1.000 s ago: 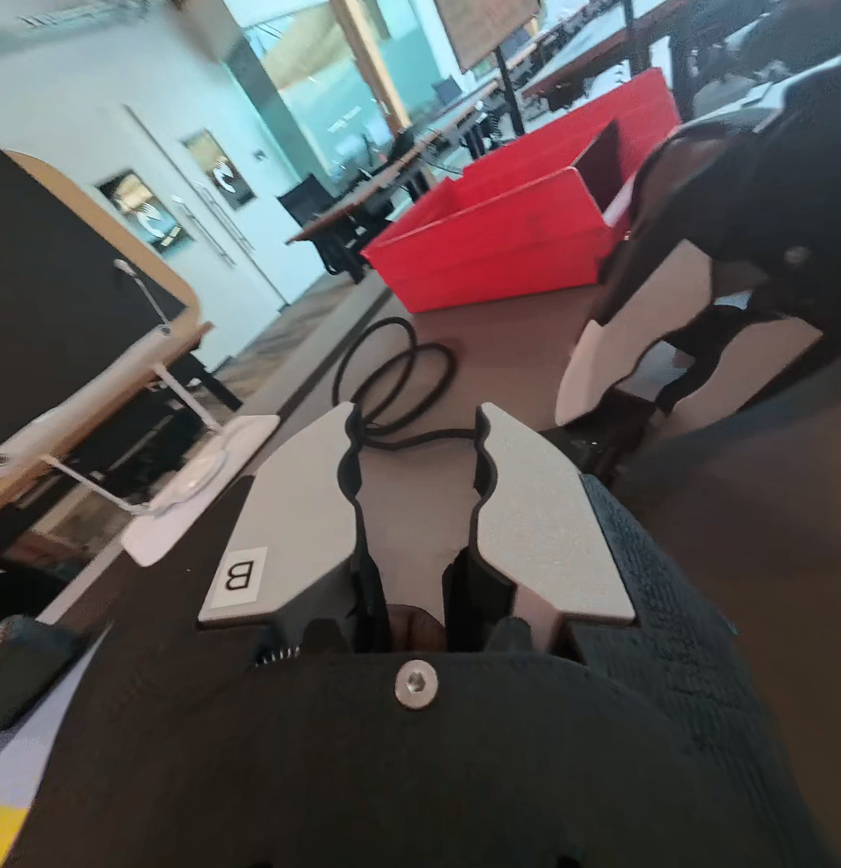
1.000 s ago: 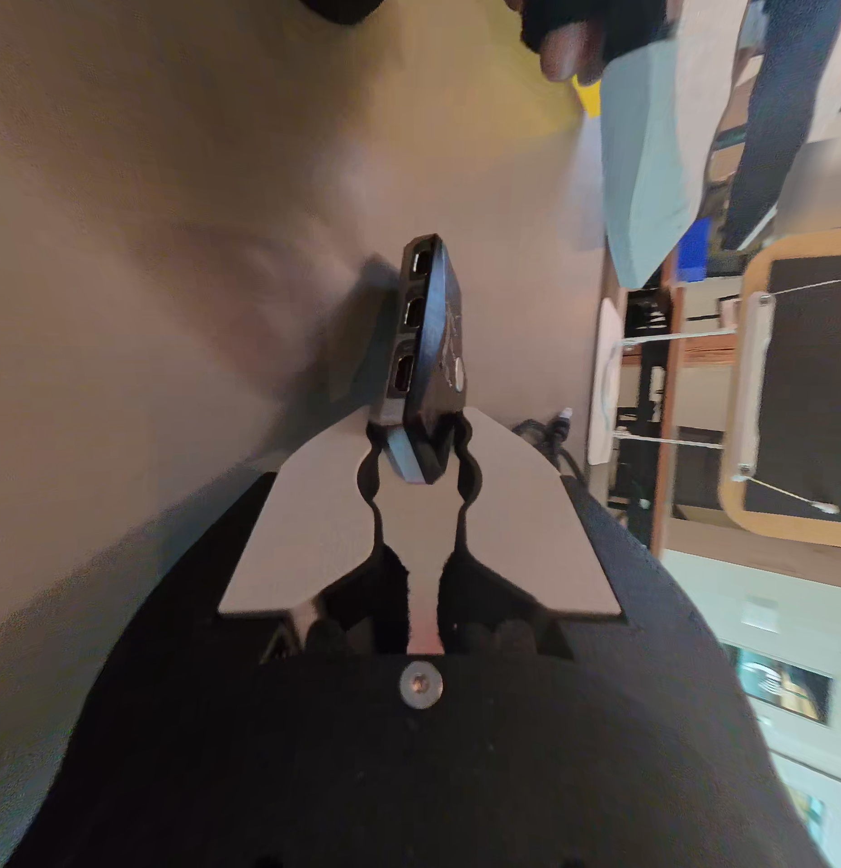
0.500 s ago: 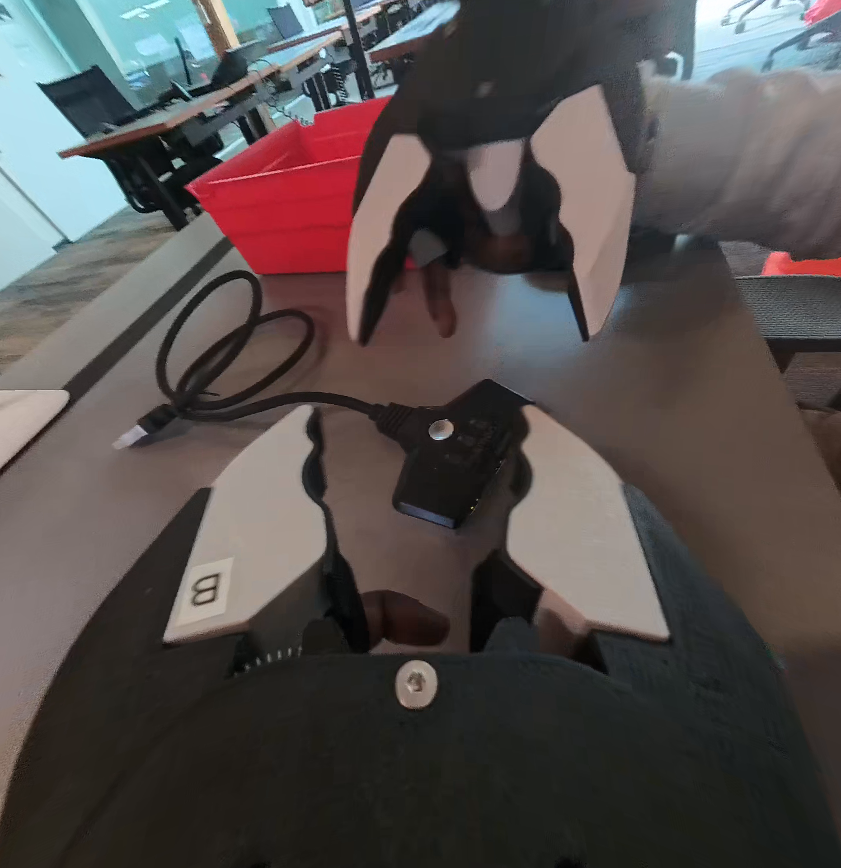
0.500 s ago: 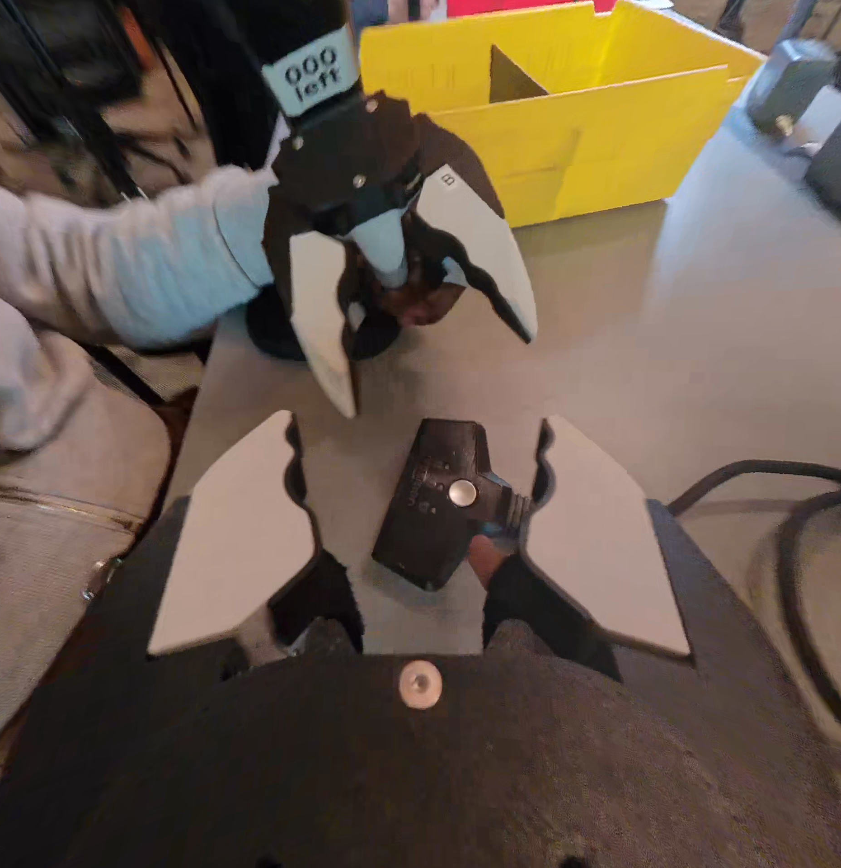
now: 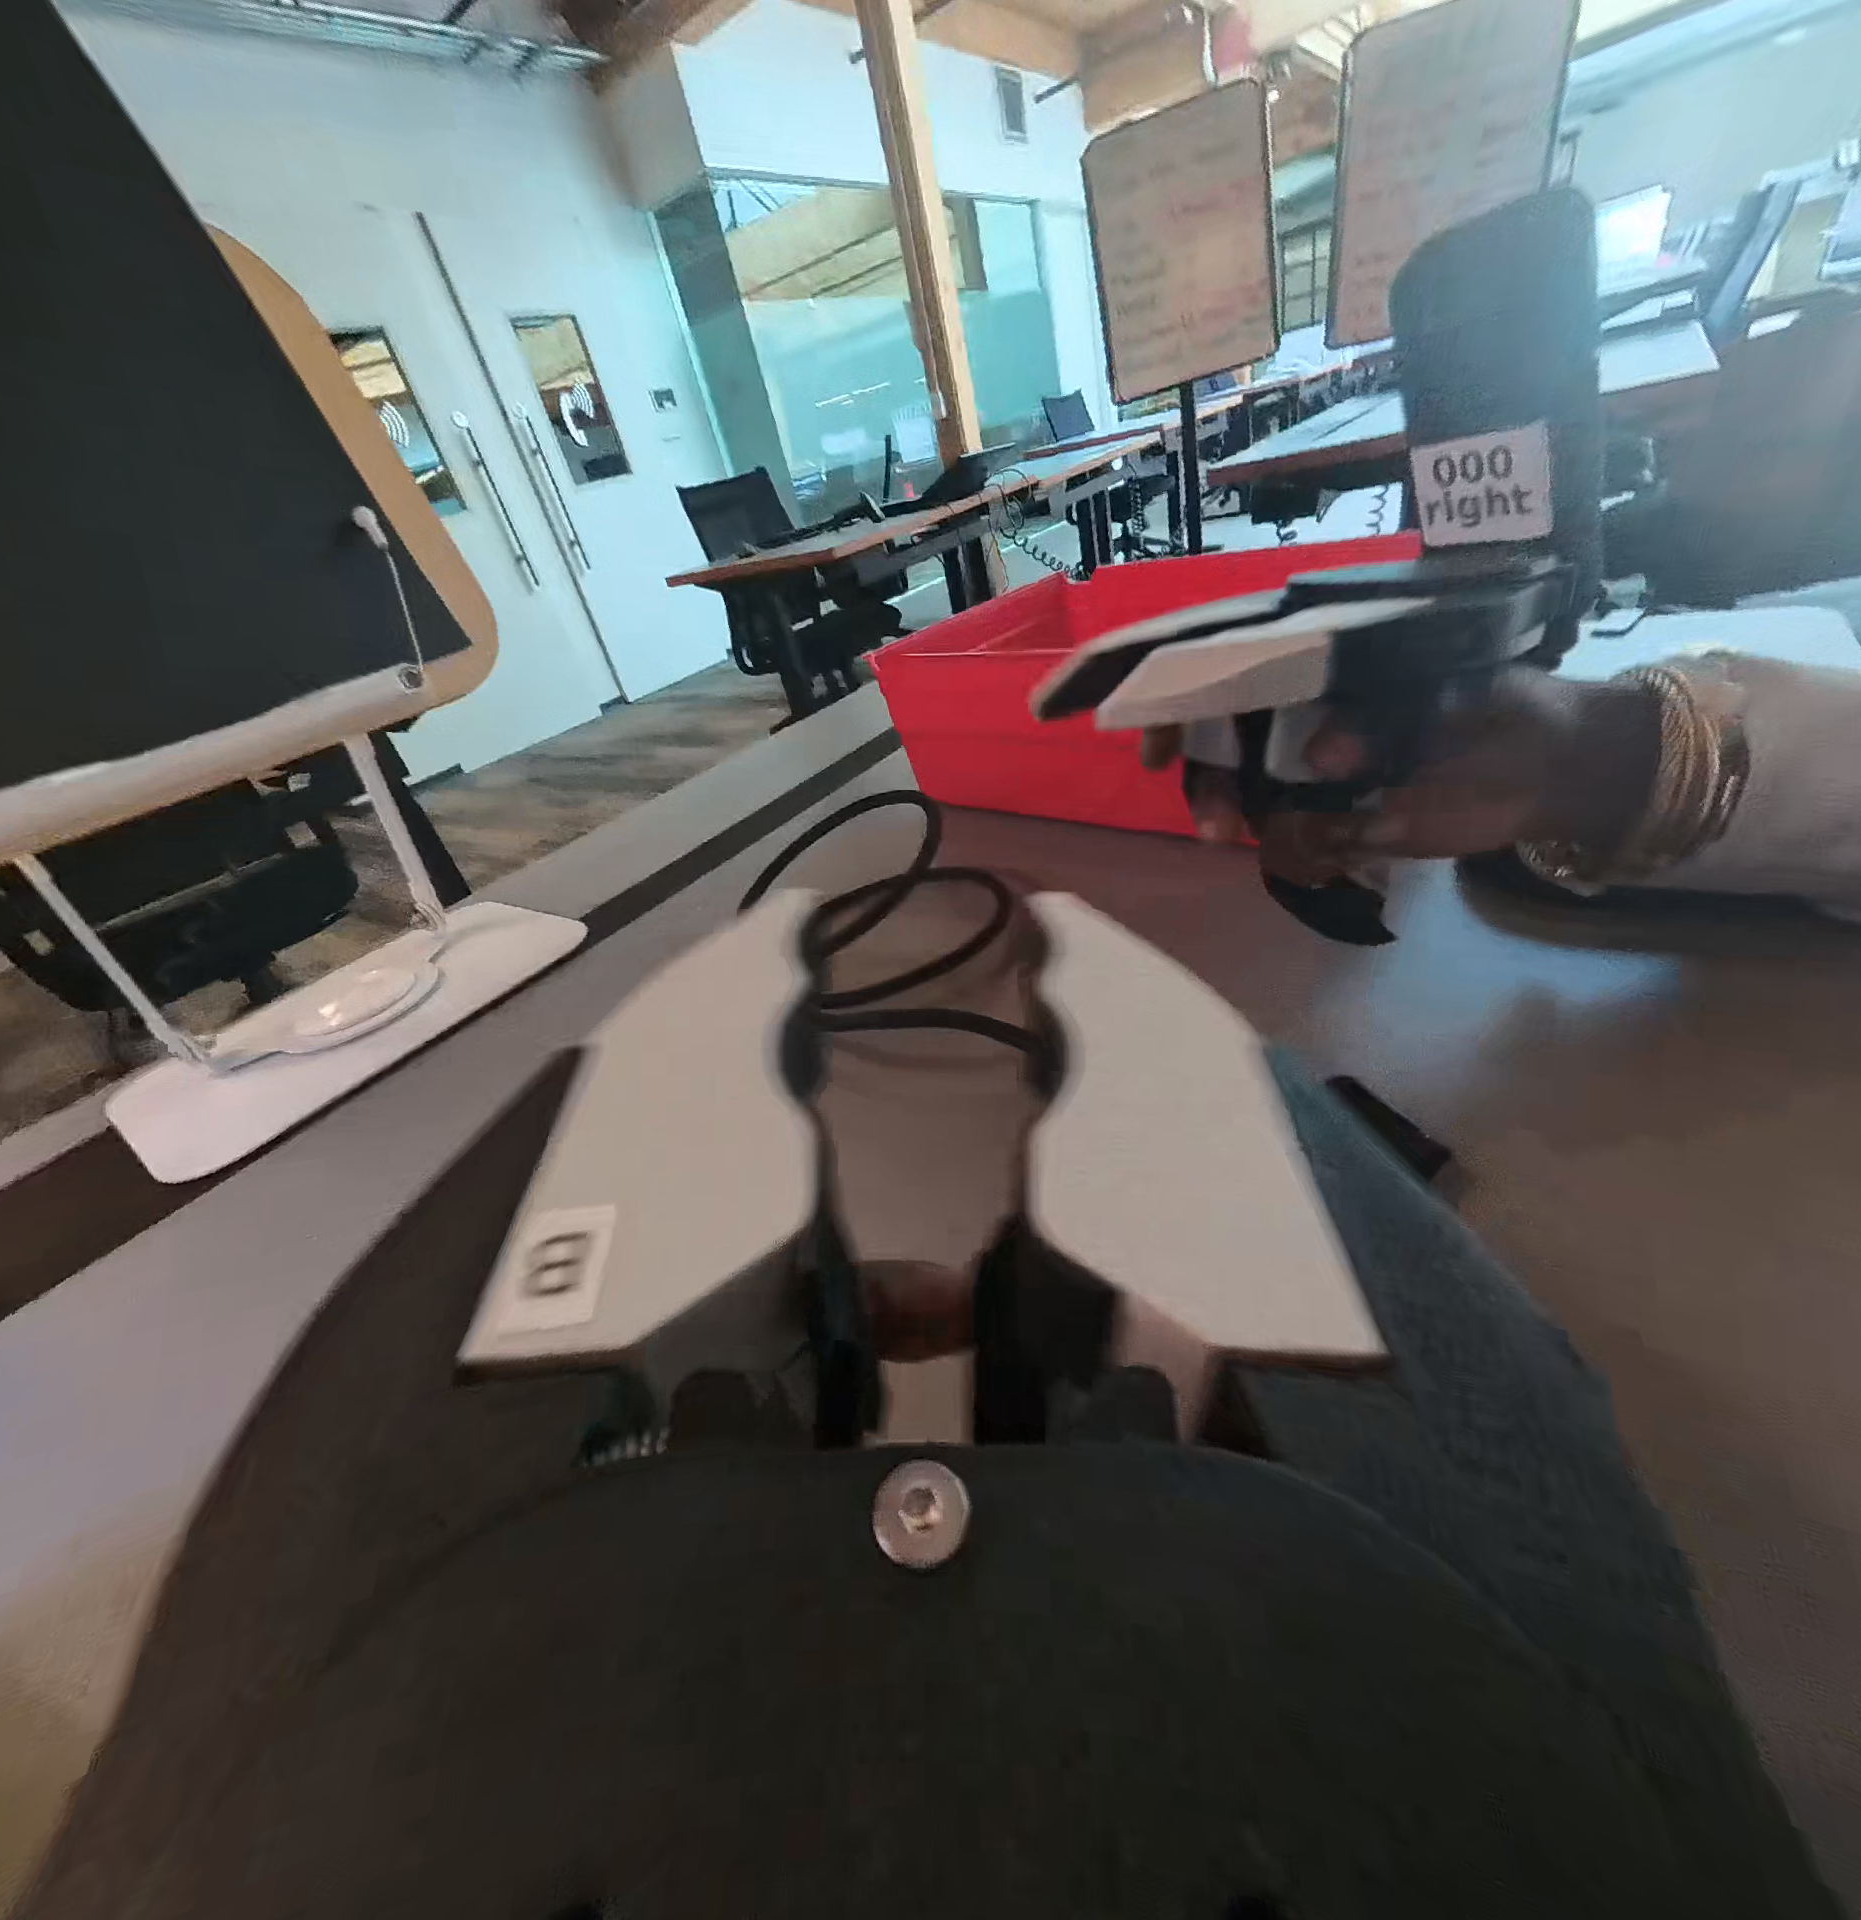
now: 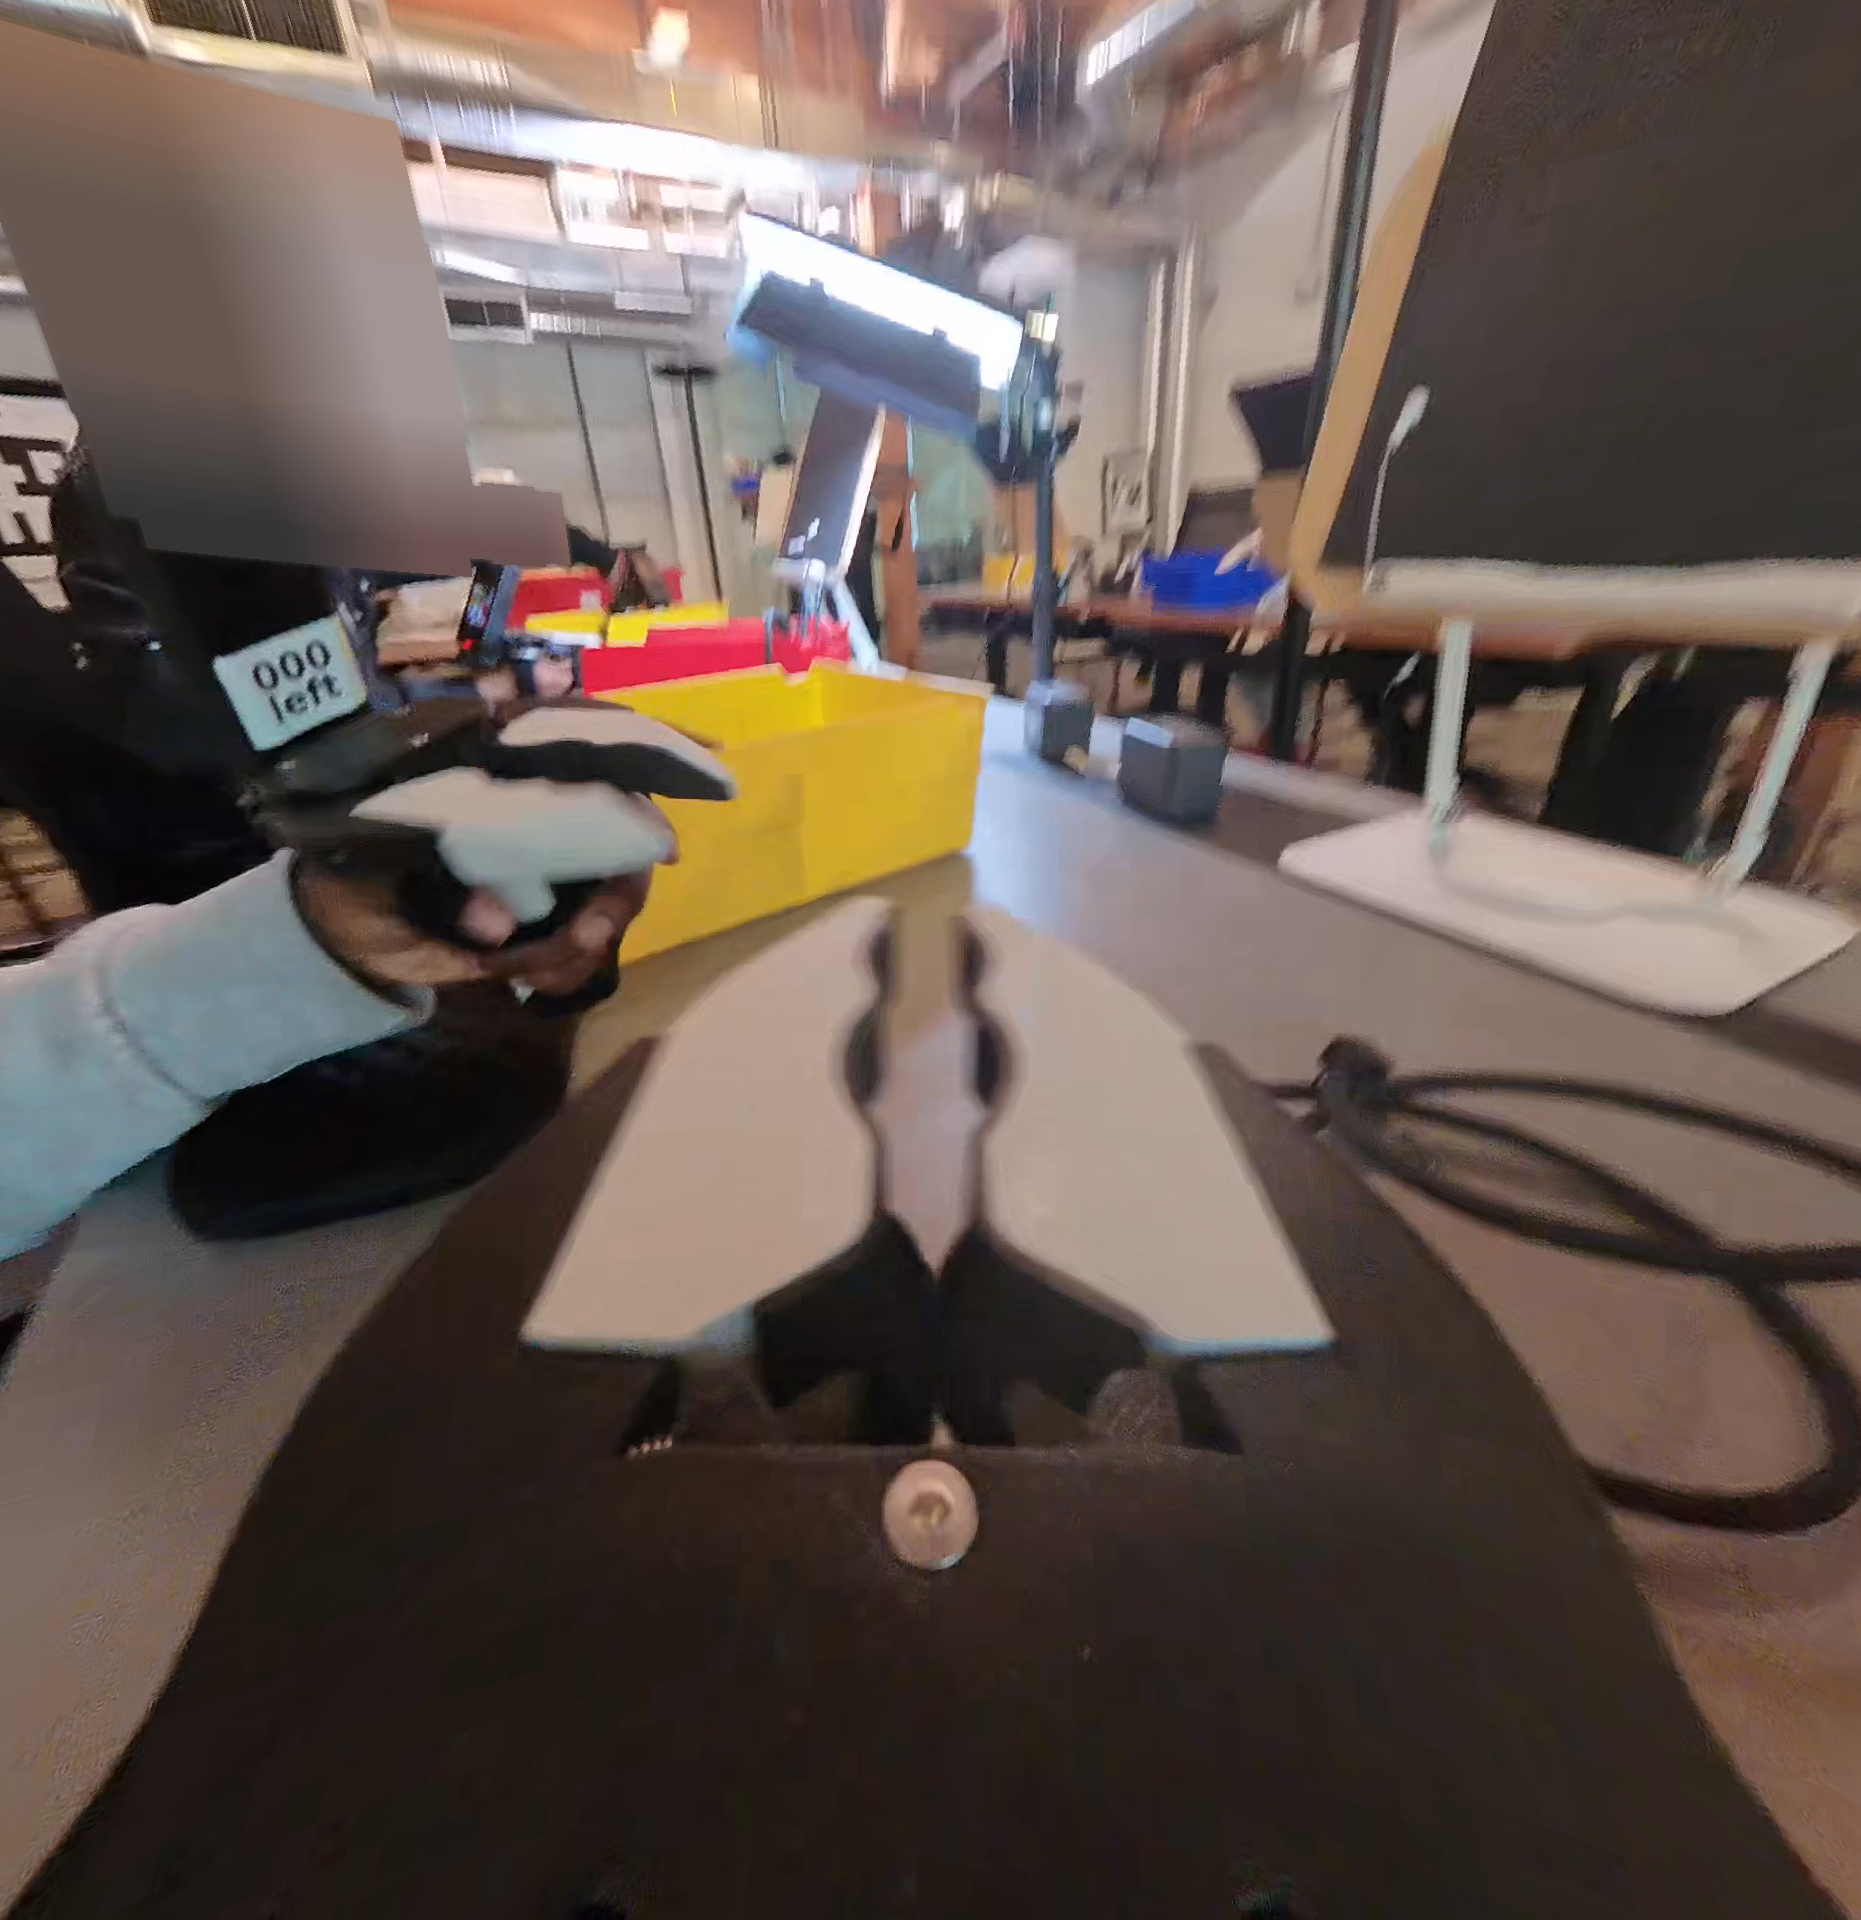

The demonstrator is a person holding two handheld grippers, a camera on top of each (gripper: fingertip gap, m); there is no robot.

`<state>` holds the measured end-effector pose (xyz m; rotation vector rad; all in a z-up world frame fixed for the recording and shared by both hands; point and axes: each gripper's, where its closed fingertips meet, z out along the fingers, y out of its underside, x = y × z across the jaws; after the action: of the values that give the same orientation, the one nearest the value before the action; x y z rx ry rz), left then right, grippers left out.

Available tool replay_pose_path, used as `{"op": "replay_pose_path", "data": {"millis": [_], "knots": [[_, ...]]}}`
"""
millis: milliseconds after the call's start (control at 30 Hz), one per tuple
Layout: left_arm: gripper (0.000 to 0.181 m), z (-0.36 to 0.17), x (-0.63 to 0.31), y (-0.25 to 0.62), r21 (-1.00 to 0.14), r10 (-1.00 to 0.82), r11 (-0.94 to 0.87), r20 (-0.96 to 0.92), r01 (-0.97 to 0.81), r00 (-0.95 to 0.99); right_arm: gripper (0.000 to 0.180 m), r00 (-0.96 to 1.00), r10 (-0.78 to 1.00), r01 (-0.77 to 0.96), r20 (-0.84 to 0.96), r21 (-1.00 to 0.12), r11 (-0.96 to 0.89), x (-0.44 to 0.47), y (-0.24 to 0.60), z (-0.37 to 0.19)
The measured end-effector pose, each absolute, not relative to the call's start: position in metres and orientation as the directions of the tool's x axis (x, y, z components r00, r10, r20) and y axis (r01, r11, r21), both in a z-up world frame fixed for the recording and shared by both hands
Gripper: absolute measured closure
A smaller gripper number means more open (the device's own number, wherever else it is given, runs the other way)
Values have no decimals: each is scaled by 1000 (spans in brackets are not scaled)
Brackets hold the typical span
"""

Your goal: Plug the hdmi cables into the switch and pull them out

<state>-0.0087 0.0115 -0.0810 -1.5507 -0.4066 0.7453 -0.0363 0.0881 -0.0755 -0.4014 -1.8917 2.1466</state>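
Grey and black, the left hand-held gripper [image 5: 915, 920] sits low over the brown tabletop [image 5: 1591, 1060] with a small gap between its two sides, holding nothing. The right hand-held gripper [image 6: 931, 920] is almost closed and holds nothing too. A black cable [image 5: 884, 935] lies in loops just past the left one's tips, and in the right wrist view it curls beside that tool. A small flat black thing [image 5: 1388, 1130] peeks out close by on the right; it may be the switch, but I cannot tell. A red bin [image 5: 988, 727] and a yellow bin [image 6: 853, 800] stand farther back. I think a grab at the loops could catch the cord and not the plug. Then the cord could drag or tangle, and the plug would go in crooked.
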Motion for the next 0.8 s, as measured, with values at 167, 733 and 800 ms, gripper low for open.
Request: {"op": "replay_pose_path", "data": {"millis": [167,733,800], "knots": [[181,-74,4,16,-999,554,2,-37,-46,832,177,-935,270,204,-230,-971,-123,-32,81,-90],[89,-20,19,-95,-979,707,-202,-160,-20,689,56,-881,444,142,-163,-987,-80,-48,70,-106],[90,-13,6,-169,-943,829,-326,-251,68,500,56,-873,425,205,-240,-971,-127,-48,70,-104]]}}
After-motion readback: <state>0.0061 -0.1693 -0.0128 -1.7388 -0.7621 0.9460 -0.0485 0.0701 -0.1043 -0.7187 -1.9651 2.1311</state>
